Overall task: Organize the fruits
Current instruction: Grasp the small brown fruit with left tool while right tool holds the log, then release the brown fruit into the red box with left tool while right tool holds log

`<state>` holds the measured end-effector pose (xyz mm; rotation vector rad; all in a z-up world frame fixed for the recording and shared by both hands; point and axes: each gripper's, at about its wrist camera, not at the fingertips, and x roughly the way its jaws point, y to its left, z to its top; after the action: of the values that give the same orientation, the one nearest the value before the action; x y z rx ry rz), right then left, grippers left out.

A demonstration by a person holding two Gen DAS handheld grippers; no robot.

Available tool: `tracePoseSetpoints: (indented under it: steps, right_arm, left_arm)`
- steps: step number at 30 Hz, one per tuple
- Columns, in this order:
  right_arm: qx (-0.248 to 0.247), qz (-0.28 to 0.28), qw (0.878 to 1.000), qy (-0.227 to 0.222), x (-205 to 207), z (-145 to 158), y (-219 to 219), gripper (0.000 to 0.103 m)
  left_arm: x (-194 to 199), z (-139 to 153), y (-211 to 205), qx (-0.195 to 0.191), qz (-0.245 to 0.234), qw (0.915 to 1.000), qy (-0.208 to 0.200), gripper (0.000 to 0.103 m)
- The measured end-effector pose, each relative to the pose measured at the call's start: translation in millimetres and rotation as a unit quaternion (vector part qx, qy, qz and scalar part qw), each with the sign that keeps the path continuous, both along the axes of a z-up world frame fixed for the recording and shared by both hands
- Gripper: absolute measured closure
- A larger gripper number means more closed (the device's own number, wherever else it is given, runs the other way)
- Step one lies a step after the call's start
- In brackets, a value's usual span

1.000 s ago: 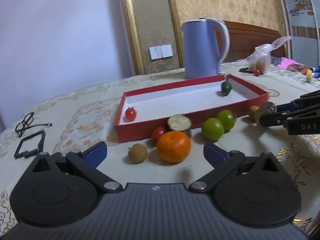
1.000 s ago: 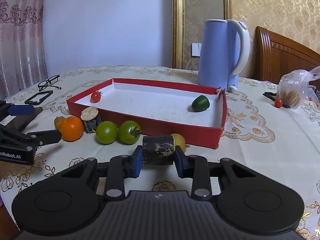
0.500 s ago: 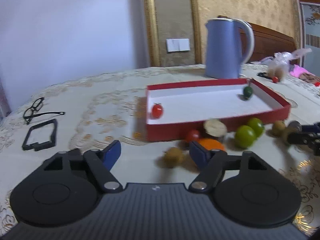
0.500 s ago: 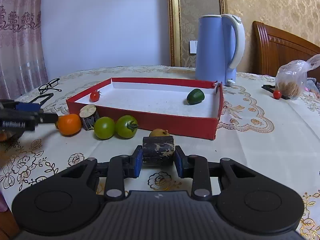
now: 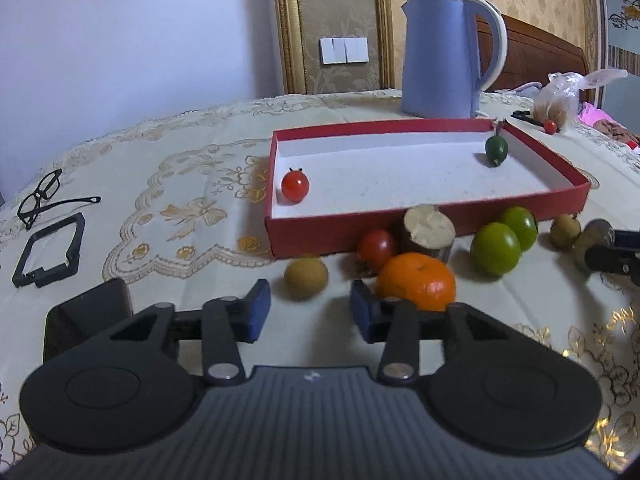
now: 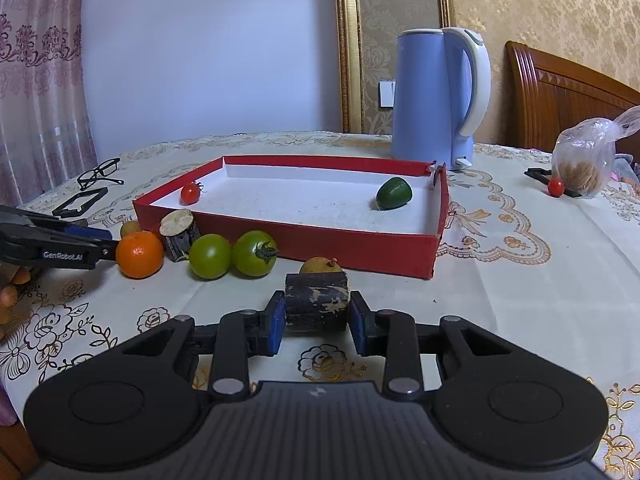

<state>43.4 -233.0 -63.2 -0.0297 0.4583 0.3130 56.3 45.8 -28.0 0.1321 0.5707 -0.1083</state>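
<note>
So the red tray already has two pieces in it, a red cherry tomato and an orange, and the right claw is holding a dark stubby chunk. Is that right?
Not quite. The red tray holds a red cherry tomato and a dark green fruit, not an orange. The orange sits on the tablecloth outside the tray, as the right wrist view shows. The right gripper does hold the dark chunk.
</note>
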Motion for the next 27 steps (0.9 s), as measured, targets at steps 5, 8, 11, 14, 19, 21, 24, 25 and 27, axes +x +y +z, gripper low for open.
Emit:
tracePoseSetpoints:
  steps: [5,8,11,14,19,21,24,25,27]
  right_arm:
    - [0.002,0.000,1.000,0.000,0,0,0,0.071]
    - [0.004,0.000,1.000,0.001,0,0,-1,0.071]
    - [0.004,0.000,1.000,0.001,0,0,-1,0.071]
    - [0.002,0.000,1.000,0.000,0,0,-1,0.071]
    - [0.002,-0.001,1.000,-0.004,-2,2,0,0.071]
    - [0.003,-0.001,1.000,-0.006,-3,3,0,0.071]
    - [0.002,0.001,1.000,-0.009,-5,4,1,0.071]
    - [0.002,0.003,1.000,-0.009,-5,5,1,0.071]
    - [0.001,0.004,1.000,-0.011,-6,6,2,0.071]
  left_arm:
    - [16,0,1,0.000,0.010,0.9999,0.009,0.057]
    - [20,-1,5,-0.020,0.005,0.9996,0.018,0.073]
    - [16,0,5,-0.026,0.001,0.9995,0.017,0.079]
    - [11,0,5,-0.023,0.002,0.9997,0.012,0.079]
    - [4,10,3,-0.019,0.009,0.9998,-0.007,0.079]
    - [2,15,1,-0.012,0.012,0.9998,-0.015,0.079]
    - [1,23,-5,-0.005,0.017,0.9995,-0.025,0.079]
    - [2,25,-8,-0.002,0.020,0.9994,-0.027,0.079]
    - [6,30,-14,0.003,0.027,0.9991,-0.031,0.079]
